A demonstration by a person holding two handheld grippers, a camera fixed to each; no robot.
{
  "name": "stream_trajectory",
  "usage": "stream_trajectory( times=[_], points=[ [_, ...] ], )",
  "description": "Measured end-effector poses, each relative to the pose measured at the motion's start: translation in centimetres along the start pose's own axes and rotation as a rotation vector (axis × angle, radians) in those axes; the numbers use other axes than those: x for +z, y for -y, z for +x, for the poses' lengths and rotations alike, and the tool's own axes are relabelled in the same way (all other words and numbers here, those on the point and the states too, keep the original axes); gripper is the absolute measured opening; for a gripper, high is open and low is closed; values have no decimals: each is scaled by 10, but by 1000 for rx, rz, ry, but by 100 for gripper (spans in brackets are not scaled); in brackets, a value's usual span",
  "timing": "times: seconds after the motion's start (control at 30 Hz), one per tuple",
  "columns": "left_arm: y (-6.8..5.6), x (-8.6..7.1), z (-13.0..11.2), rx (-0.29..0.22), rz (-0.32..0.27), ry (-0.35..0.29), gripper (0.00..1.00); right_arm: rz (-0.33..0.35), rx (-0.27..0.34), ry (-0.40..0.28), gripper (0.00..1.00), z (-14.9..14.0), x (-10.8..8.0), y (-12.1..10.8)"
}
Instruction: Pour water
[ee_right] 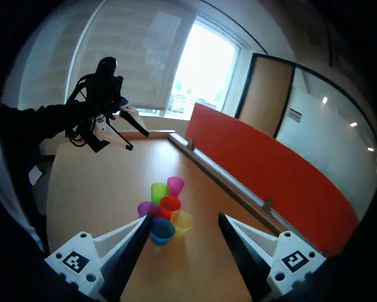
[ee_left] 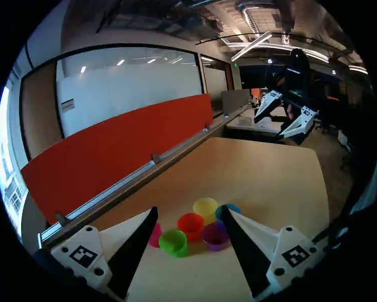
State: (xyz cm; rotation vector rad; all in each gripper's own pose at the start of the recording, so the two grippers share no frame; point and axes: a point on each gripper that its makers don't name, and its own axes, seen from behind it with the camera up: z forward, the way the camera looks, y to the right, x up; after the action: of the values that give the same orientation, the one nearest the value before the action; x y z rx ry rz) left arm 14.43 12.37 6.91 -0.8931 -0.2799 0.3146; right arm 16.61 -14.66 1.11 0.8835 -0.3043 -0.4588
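Note:
Several small plastic cups stand clustered on the wooden table (ee_left: 269, 171): pink (ee_left: 155, 235), green (ee_left: 173, 242), red (ee_left: 191, 225), yellow (ee_left: 205, 209), blue (ee_left: 229, 208) and purple (ee_left: 216, 235). My left gripper (ee_left: 187, 208) hovers open just short of them, holding nothing. In the right gripper view the same cluster shows from the other side, blue (ee_right: 162, 230) and yellow (ee_right: 181, 222) nearest, then red (ee_right: 169, 206), purple (ee_right: 147, 209), green (ee_right: 159, 192) and pink (ee_right: 175, 185). My right gripper (ee_right: 184, 215) is open and empty. Each gripper sees the other raised across the table: the right gripper (ee_left: 268, 128), the left gripper (ee_right: 139, 141).
An orange divider panel (ee_left: 118, 146) with a metal rail (ee_left: 138, 176) runs along one long side of the table. A dark sleeve (ee_right: 32, 126) holds the far gripper. Bare tabletop (ee_right: 97, 186) stretches around the cups. A bright window (ee_right: 198, 75) lies beyond.

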Motion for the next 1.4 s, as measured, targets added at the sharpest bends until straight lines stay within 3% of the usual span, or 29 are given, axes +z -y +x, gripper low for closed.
stream_trajectory(
  times=[0.5, 0.7, 0.97, 1.4],
  points=[
    [17, 38, -61, 1, -71, 115, 93, 47, 17, 26, 100, -13, 30, 3],
    [22, 55, -93, 19, -101, 190, 93, 67, 24, 38, 100, -20, 41, 4],
    [19, 82, -120, 19, -149, 241, 93, 81, 15, 44, 100, -20, 51, 0],
    [36, 110, -154, 13, -127, 311, 93, 94, 14, 43, 100, -25, 58, -4]
  ],
)
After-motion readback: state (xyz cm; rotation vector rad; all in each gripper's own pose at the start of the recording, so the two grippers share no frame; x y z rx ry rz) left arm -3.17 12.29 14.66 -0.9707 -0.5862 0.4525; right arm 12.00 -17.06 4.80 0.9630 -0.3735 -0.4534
